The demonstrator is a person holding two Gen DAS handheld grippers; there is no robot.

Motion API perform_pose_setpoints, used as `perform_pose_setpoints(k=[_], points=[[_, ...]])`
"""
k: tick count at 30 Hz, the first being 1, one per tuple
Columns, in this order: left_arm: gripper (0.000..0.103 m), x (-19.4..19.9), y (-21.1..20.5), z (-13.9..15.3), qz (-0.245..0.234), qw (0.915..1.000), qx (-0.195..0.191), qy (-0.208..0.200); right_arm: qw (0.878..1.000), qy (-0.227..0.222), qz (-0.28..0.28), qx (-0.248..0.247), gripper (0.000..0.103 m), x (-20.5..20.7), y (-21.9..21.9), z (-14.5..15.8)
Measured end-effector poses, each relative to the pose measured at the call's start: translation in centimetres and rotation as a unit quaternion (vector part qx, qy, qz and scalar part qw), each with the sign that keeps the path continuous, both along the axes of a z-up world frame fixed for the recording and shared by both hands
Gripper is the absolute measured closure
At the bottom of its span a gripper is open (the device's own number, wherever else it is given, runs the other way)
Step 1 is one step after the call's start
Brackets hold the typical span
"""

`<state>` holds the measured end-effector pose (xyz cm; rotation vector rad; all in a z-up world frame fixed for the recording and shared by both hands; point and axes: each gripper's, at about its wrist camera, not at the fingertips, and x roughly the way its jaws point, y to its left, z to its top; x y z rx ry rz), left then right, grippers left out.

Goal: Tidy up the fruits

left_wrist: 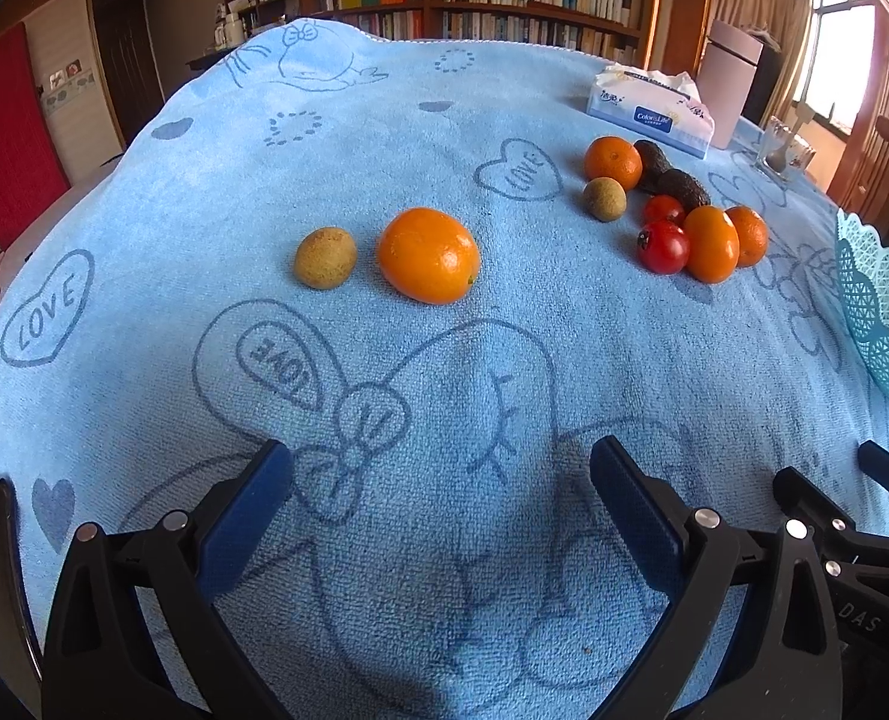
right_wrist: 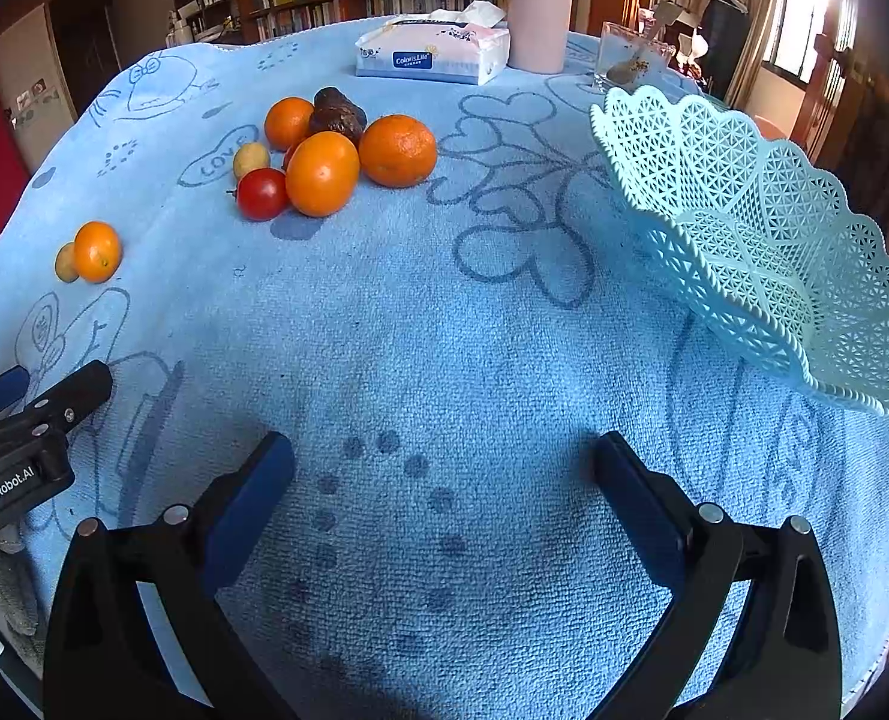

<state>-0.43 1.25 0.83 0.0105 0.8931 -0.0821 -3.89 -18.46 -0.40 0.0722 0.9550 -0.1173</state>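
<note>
On the blue towel (left_wrist: 444,120) an orange (left_wrist: 428,255) and a small tan fruit (left_wrist: 325,257) lie apart from a cluster (left_wrist: 678,204) of oranges, red tomatoes, dark avocados and another tan fruit. My left gripper (left_wrist: 441,468) is open, low over the towel, well short of the fruit. My right gripper (right_wrist: 444,459) is open too, with nothing between its fingers. The cluster (right_wrist: 324,156) lies far ahead-left of it, the lone orange (right_wrist: 97,251) at far left. A pale turquoise lattice basket (right_wrist: 762,240) stands empty at the right; its rim (left_wrist: 876,312) shows in the left wrist view.
A tissue pack (right_wrist: 432,51), a pink cylinder container (right_wrist: 539,3) and a glass (right_wrist: 630,57) stand at the table's far side. The left gripper's body (right_wrist: 30,438) shows at the left edge of the right wrist view. Bookshelves line the back wall.
</note>
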Motion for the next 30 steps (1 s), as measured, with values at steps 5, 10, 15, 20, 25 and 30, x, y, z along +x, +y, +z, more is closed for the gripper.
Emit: perform_pose_setpoints(k=[5, 10, 15, 20, 25, 30], points=[[0.005, -0.5, 1.8, 1.5, 0.015, 0.9995, 0.009, -0.028, 1.000, -0.004, 0.000, 0.008, 0.002, -0.2, -0.2, 0.0], [0.005, -0.2, 5.7, 2.0, 0.066, 0.9973, 0.005, -0.031, 1.000, -0.004, 0.011, 0.015, 0.002, -0.1, -0.2, 0.3], [0.005, -0.8, 7.8, 2.1, 0.085, 0.9955, 0.014, -0.039, 0.997, -0.026, 0.066, 0.035, 0.002, 0.8, 2.0, 2.5], [0.005, -1.2, 9.0, 2.6, 0.095, 0.9941, 0.016, -0.050, 0.990, -0.026, 0.131, 0.045, 0.002, 3.8, 6.2, 3.5], [0.005, -1.3, 10.8, 3.3, 0.112, 0.9921, 0.016, -0.055, 0.983, -0.025, 0.177, 0.047, 0.003, 7.0, 10.2, 3.1], [0.005, -1.3, 12.4, 3.8, 0.127, 0.9902, 0.012, -0.056, 0.977, -0.015, 0.205, 0.057, 0.018, 10.3, 13.3, 2.6]])
